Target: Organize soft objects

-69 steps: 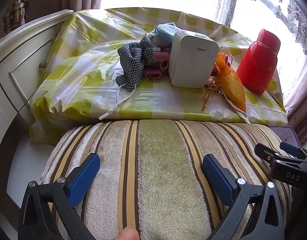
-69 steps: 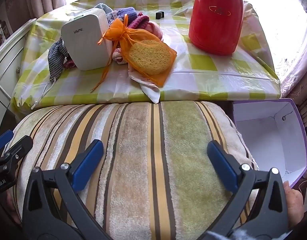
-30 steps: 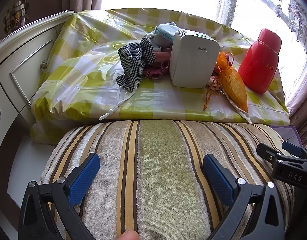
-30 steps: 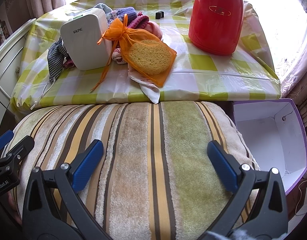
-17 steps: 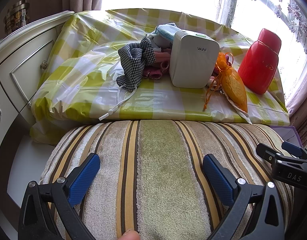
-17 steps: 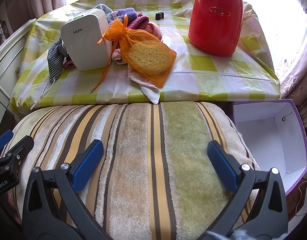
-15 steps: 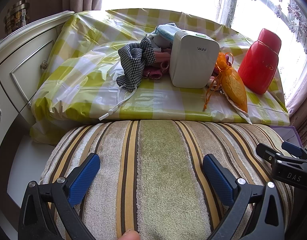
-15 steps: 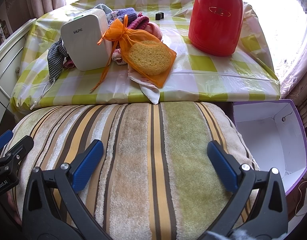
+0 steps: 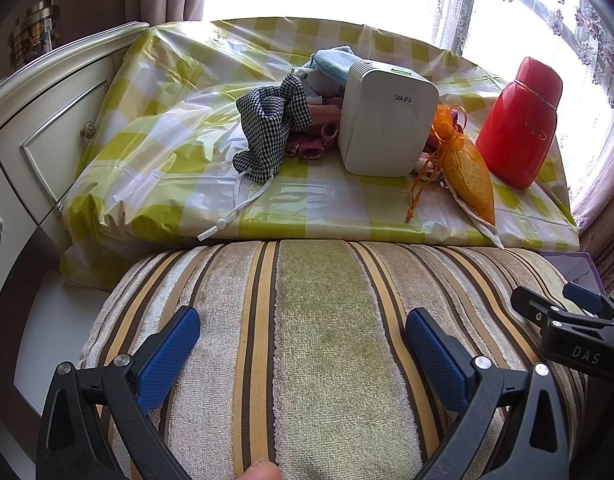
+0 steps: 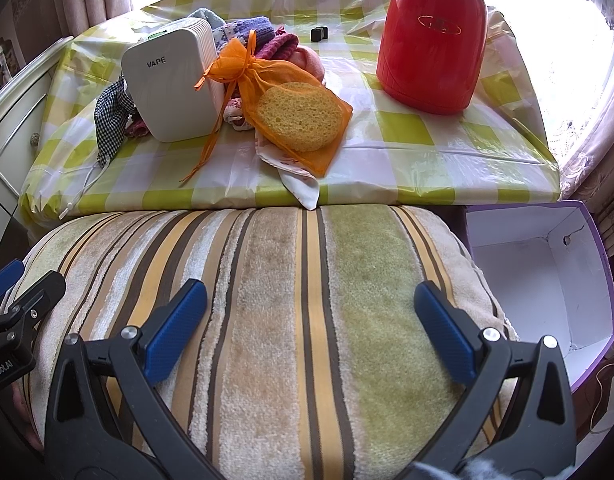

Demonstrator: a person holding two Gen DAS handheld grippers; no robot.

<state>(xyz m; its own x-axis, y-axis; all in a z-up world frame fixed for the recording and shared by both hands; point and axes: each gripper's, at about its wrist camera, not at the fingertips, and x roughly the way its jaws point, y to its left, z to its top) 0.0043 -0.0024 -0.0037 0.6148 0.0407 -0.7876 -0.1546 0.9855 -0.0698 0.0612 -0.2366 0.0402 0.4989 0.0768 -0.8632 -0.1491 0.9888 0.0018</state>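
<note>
A striped plush cushion (image 9: 319, 340) fills the foreground of both views (image 10: 307, 320). My left gripper (image 9: 303, 340) is open wide with its jaws either side of the cushion's left part. My right gripper (image 10: 311, 320) is open wide over the cushion's right part. On the checked table lie a black-and-white checked cloth bag (image 9: 271, 132), a pile of small knitted and pink cloths (image 10: 275, 46), and an orange mesh bag with a yellow sponge (image 10: 299, 116). The white cloth under the sponge bag hangs over the table edge.
A white VAPE device (image 10: 171, 88) and a red thermos (image 10: 435, 36) stand on the table (image 10: 407, 164). An open white box with a purple rim (image 10: 547, 276) sits low at the right. A white cabinet (image 9: 39, 136) stands at the left.
</note>
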